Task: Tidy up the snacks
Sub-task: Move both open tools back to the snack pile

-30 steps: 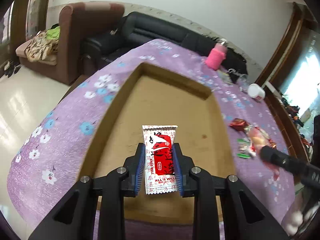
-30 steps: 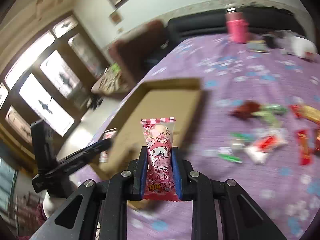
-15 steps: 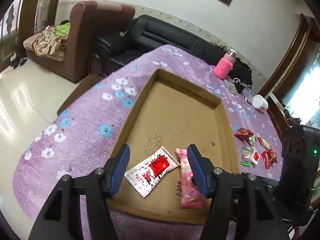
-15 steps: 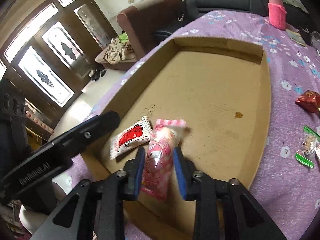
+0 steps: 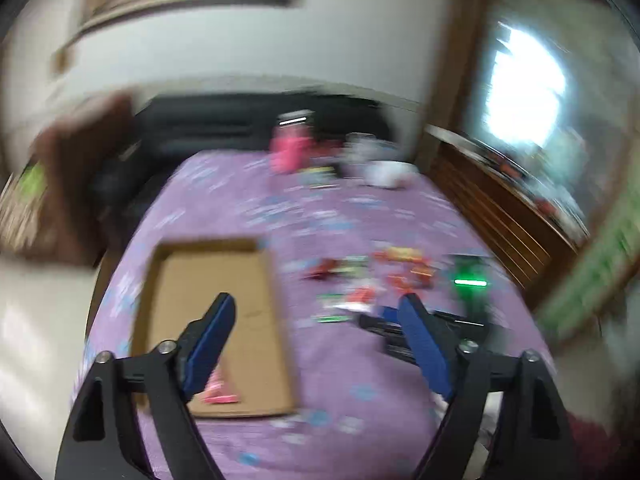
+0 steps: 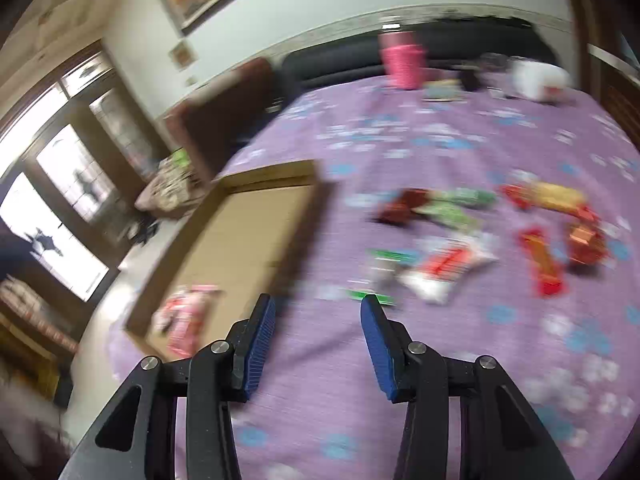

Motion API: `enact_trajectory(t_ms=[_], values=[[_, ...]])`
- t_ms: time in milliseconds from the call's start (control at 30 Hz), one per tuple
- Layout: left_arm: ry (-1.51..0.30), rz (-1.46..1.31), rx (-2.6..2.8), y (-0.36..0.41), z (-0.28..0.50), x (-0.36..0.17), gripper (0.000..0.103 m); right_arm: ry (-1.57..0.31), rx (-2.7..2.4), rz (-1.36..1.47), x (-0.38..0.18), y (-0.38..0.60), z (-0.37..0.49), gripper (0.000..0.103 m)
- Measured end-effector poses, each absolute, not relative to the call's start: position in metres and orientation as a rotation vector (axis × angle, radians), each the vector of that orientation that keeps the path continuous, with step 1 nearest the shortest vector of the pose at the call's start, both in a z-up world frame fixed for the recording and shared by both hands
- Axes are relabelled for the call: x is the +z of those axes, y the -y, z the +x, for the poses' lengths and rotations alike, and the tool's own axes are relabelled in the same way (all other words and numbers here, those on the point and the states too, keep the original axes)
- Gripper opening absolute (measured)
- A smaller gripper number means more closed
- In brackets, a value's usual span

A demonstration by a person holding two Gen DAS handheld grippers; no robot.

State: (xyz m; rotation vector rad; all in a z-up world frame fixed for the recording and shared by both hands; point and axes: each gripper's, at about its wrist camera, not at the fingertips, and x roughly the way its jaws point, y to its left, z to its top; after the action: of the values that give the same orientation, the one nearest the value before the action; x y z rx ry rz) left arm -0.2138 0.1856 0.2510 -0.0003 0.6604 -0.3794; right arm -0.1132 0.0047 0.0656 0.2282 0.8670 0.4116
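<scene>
Both views are blurred. The left tool (image 5: 316, 316) stands wide open above the counter (image 5: 340, 364), which is covered with a purple cloth with flowers. Its jaws have just been opening, and nothing is between them. Below its left finger lies the flat cardboard box (image 5: 276, 300), and near the close end of the box a pink packet (image 5: 220, 394) shows, partly hidden by that finger. To the right of the box a group of loose snacks (image 5: 372, 280) lies on the cloth. Past the right finger of the left tool, a part of the right tool with a green light is seen, near the snacks.

The right tool (image 6: 318, 312) is about half open over the purple cloth, just to the right of the box (image 6: 256, 236). Its jaws have just been opening too, and they hold nothing. In the near corner of the box lie the pink packet (image 6: 186, 320) and something white and red beside it, too blurred to tell exactly. The loose snacks (image 6: 480, 236) are spread on the cloth to the right of the box: green, red, white and orange wrappers, apart from the box and in front of the right tool.

At the far edge of the counter stand a pink bottle (image 6: 402, 60) and a white cup (image 6: 536, 78), with a black sofa (image 6: 344, 62) behind them
</scene>
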Motion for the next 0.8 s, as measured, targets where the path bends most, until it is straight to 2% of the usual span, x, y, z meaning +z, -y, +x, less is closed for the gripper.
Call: enact_trajectory(t_ms=[133,300,467,600,800], values=[[-0.632,0.204,-0.576,-0.102,-0.267,0.305,0.090,-0.885,0.314,0.260,0.061,0.045,-0.122,0.048],[-0.589,0.349,-0.682,-0.053,-0.309,0.326,0.090,-0.897,0.239,0.319,0.052,0.087,-0.131,0.048],[-0.697,0.267,-0.634,-0.059,-0.290,0.318,0.090,-0.899,0.226,0.352,0.046,0.102,-0.135,0.048],[-0.677,0.262,-0.615,-0.073,-0.279,0.306,0.090,-0.880,0.214,0.373,0.050,0.115,-0.138,0.048],[-0.822,-0.023,-0.518,-0.138,-0.180,0.234,0.090,-0.855,0.145,0.414,0.052,0.152,-0.132,0.048]])
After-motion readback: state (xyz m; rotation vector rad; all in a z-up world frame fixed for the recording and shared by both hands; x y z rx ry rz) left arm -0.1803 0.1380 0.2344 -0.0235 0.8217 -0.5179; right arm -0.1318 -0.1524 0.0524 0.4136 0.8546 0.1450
